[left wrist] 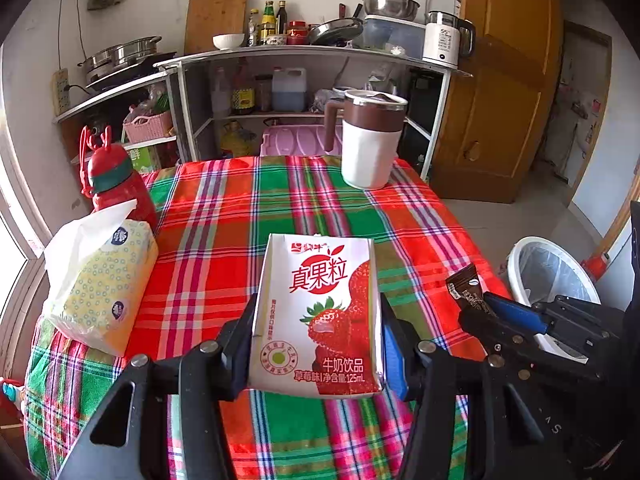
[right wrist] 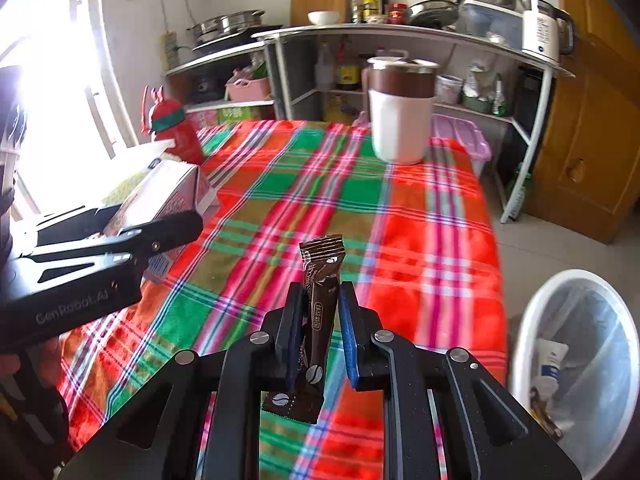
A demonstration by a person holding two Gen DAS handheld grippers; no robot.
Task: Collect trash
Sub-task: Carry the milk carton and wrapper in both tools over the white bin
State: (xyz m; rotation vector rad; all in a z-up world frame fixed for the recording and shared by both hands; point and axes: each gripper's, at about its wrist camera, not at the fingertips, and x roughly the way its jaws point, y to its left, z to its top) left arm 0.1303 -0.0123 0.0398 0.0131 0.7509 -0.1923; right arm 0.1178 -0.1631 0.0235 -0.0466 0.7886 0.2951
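My left gripper (left wrist: 318,320) is shut on a white strawberry milk carton (left wrist: 320,312) and holds it above the plaid table (left wrist: 224,208). My right gripper (right wrist: 318,308) is shut on a brown coffee sachet (right wrist: 320,280), held upright above the table's right part. In the left wrist view the right gripper (left wrist: 476,304) with the sachet (left wrist: 466,286) is at the right, next to the white trash bin (left wrist: 516,256). In the right wrist view the left gripper (right wrist: 176,224) holds the carton (right wrist: 160,196) at the left. The bin (right wrist: 524,320), lined with a bag, holds some trash.
A white and brown jug (left wrist: 370,140) stands at the table's far side. A red bottle (left wrist: 116,184) and a tissue pack (left wrist: 100,280) are at the left edge. Shelves with cookware (left wrist: 280,80) stand behind; a wooden door (left wrist: 500,80) is at the right.
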